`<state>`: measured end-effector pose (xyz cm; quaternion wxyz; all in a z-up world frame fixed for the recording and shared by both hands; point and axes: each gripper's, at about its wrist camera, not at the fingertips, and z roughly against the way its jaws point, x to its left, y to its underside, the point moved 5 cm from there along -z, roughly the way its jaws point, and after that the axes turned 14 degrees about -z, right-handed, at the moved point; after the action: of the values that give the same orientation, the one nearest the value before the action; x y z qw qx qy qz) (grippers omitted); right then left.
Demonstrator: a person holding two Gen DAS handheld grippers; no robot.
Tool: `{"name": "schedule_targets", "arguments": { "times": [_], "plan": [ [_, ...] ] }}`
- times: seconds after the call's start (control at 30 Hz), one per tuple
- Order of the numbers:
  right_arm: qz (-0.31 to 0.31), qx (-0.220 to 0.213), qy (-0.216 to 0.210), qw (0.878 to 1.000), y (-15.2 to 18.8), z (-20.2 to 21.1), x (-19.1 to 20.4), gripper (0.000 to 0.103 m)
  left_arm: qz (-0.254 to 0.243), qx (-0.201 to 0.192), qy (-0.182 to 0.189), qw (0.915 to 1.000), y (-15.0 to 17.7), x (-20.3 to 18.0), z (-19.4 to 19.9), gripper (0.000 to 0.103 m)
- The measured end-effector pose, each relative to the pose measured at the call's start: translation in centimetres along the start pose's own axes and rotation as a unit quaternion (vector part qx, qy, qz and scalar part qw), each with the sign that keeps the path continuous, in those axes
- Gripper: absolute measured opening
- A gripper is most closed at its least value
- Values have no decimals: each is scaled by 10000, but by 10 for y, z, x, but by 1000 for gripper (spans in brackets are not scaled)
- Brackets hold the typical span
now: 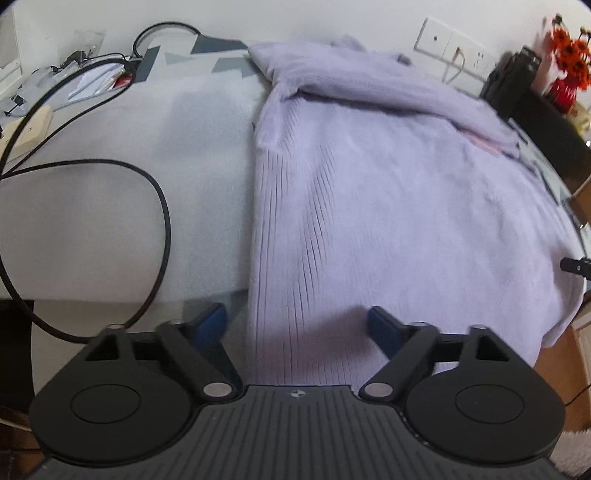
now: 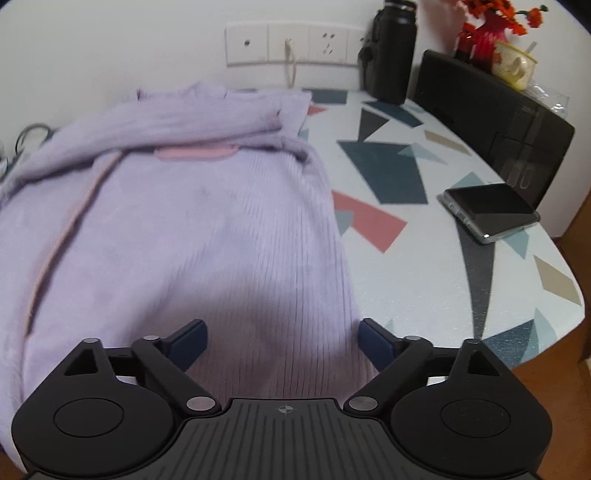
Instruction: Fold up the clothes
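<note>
1. Sweater (image 1: 388, 206), lilac ribbed knit: lies spread over the table, filling the centre and right of the left wrist view and the left half of the right wrist view; a sleeve is folded across its upper part, and a pink strip shows near the fold in the right wrist view.
2. Left gripper (image 1: 297, 325): bottom centre of its own view, jaws spread wide, nothing between the blue pads; the sweater's near hem lies below the gap, contact not evident.
3. Right gripper (image 2: 282, 341): bottom centre of its own view, jaws likewise wide apart and holding nothing, over the sweater's right edge.
4. Table (image 2: 443, 280): pale top with coloured geometric shapes, bare at right of the right wrist view.
5. Black cable (image 1: 162, 206): looped at left of the left wrist view, beside the sweater.
6. Phone (image 2: 491, 210): dark screen up, right of frame, well apart from the sweater.
7. Black bottle (image 2: 391, 55): upright, upper right, near the wall sockets (image 2: 291, 42).
8. Red flowers (image 2: 491, 18): upper right corner, beside a cup (image 2: 511, 64).
</note>
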<state>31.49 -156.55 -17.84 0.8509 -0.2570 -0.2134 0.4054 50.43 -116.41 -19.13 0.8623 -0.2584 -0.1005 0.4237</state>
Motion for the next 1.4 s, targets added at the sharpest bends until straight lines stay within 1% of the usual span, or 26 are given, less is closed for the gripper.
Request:
{"name": "schedule_targets", "arguments": {
  "times": [0.03,0.07,0.4,0.6,0.9,1.2,1.4],
  "plan": [
    [61,8,2,10000,2,-2,1,97,8,55,-36,10000,2,-1,-1,101],
    [122,15,3,9999,4,-5,2,102,47,73,-95,9999,4,-2,-2,102],
    [-53,-213,-139,9997,11,-6,-1,102,330,-19,-376,9987,8,-3,-4,103],
    [-173,-391,-189,9989,13,-7,-5,102,577,-12,-309,9979,8,1,-5,103],
    [-277,-472,-135,9984,14,-7,-4,102,613,-179,-365,9973,13,0,-4,103],
    [-337,-723,-131,9967,18,-7,-4,102,653,-114,-424,9969,11,0,-4,103],
    [-323,-557,-148,9978,14,-8,-4,102,710,-50,-446,9965,10,-1,-4,103]
  ]
}}
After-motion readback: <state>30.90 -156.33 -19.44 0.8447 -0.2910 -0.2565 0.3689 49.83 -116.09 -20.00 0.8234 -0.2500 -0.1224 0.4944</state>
